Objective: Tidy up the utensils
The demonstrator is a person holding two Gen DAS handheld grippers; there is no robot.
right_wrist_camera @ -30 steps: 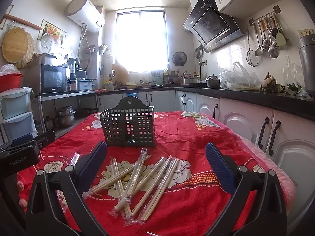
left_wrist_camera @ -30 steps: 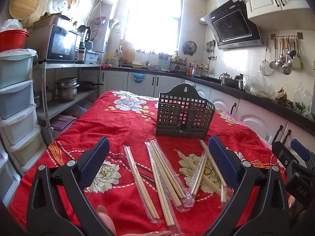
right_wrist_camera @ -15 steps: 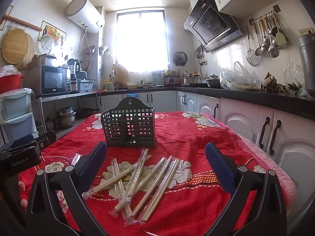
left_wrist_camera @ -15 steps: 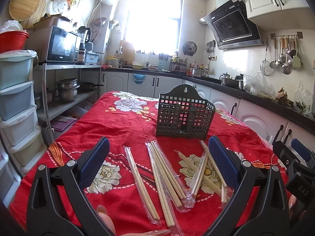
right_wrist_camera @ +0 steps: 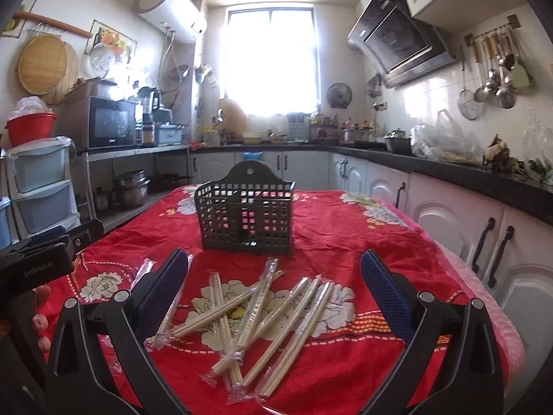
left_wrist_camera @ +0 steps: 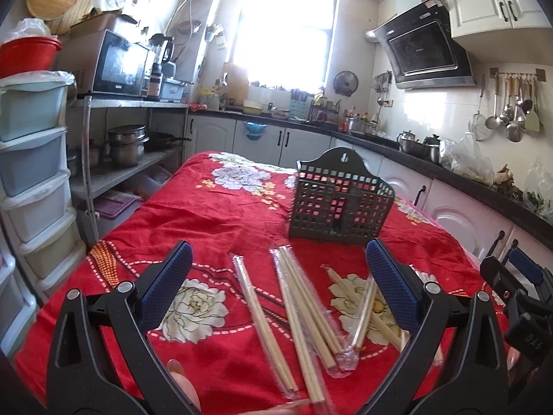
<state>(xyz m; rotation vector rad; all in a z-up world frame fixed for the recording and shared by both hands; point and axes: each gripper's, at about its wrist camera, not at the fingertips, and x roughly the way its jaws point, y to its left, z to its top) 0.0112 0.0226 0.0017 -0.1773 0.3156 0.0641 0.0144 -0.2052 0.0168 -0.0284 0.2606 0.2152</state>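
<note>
1. Kitchen daylight floods from the far window onto a bench draped in a red floral cloth (left_wrist_camera: 214,214).
2. At the left, the left tool (left_wrist_camera: 281,287) hovers low over the near edge with its blue pads (left_wrist_camera: 166,287) spread wide and nothing between them.
3. Just beyond it lies 1 lone wrapped pair (left_wrist_camera: 262,318), set apart to the left of the main heap.
4. In the middle, the wrapped chopsticks (right_wrist_camera: 262,314) sprawl across a white flower print, several pairs crossing and resting on one another in clear sleeves.
5. Farther back stands the dark lattice holder (right_wrist_camera: 247,223), upright and apparently without any chopsticks in it, so the sorting looks not yet begun.
6. At the right, the right tool (right_wrist_camera: 273,285) is likewise wide apart and holding nothing, aimed at the heap.
7. Risks, as I judge them: the slick sleeves may slide out of a pinch; closing on crossed pairs could lift 2 or drag a neighbour off the bench; a tilted pair could catch the lattice rim and tip the light holder; the 2 tools, working near each other, might collide.
</note>
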